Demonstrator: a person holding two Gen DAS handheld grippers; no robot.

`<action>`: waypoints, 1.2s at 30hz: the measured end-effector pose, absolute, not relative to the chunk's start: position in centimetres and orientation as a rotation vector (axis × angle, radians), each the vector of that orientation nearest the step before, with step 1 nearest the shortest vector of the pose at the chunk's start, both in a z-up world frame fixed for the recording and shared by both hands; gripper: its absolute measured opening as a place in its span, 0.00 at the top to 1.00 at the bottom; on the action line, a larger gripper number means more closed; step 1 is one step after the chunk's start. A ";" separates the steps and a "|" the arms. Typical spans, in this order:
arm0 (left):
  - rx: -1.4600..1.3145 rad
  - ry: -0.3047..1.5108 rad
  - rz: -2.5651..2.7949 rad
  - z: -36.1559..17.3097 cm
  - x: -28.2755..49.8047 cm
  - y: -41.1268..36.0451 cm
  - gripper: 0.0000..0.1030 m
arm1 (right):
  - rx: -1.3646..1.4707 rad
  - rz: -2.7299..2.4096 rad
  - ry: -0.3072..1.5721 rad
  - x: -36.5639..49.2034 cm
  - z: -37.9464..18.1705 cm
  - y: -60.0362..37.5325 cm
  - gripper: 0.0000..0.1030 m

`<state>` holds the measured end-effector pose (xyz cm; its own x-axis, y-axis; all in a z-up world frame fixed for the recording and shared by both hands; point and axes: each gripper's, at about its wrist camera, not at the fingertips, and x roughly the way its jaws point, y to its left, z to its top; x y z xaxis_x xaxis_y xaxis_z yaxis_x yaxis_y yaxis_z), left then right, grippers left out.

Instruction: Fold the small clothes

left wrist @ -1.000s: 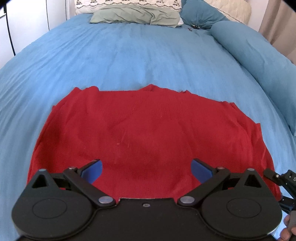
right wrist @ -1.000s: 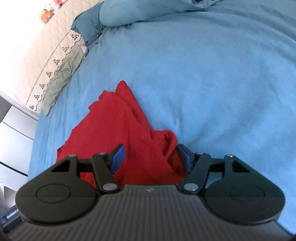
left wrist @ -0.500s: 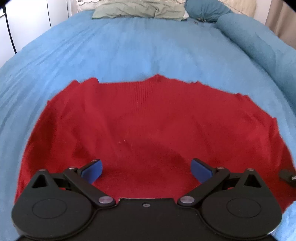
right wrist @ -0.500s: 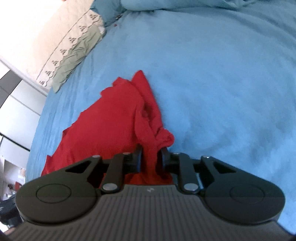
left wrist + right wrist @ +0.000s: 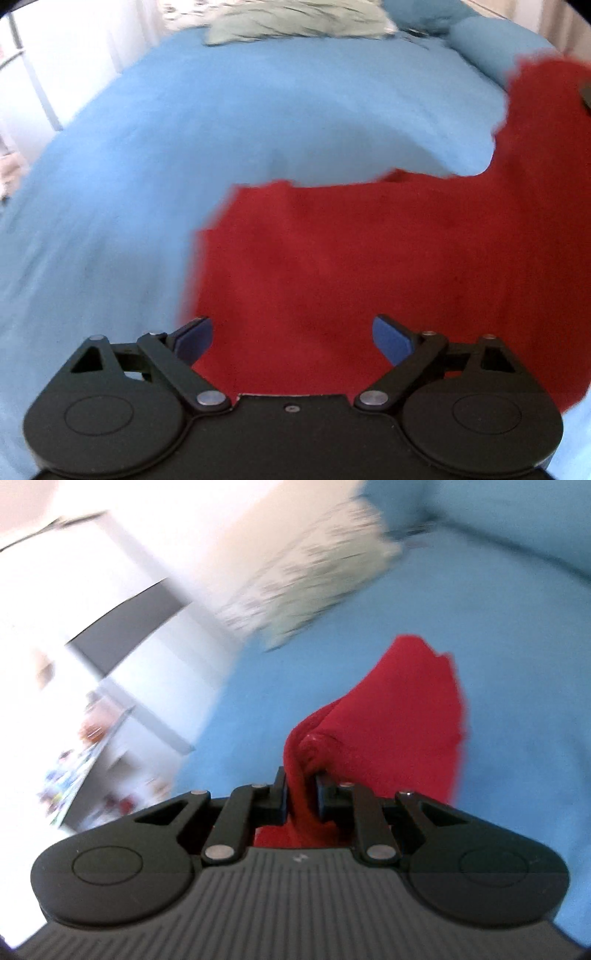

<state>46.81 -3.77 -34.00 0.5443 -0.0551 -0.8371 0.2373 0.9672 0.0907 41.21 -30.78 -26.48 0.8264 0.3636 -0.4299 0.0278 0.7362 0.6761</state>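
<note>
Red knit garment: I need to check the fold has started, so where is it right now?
The red knit garment lies on the blue bedspread under the open left tongs; its right edge is pinched and raised by the right tongs.

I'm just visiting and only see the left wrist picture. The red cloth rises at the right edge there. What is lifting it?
Observer: The right gripper. Its fingers have just been closing and now pinch a bunched edge of the red garment.
Operator: Is the whole garment in the air?
Observer: No. From the fingers it trails down onto the blue bedcover.
Operator: Anything else over there?
Observer: A shelf of small colourful things beside the bed, too blurred to name.
</note>
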 end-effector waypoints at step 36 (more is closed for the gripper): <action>-0.175 1.115 -0.239 -35.8 43.4 5.9 0.69 | 0.070 0.076 0.925 33.1 -37.2 -15.3 0.09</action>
<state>43.40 5.92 -35.85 0.4191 -0.2767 -0.8647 0.1026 0.9608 -0.2577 33.07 -15.30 -37.21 0.5994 0.0957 -0.7947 -0.0358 0.9950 0.0928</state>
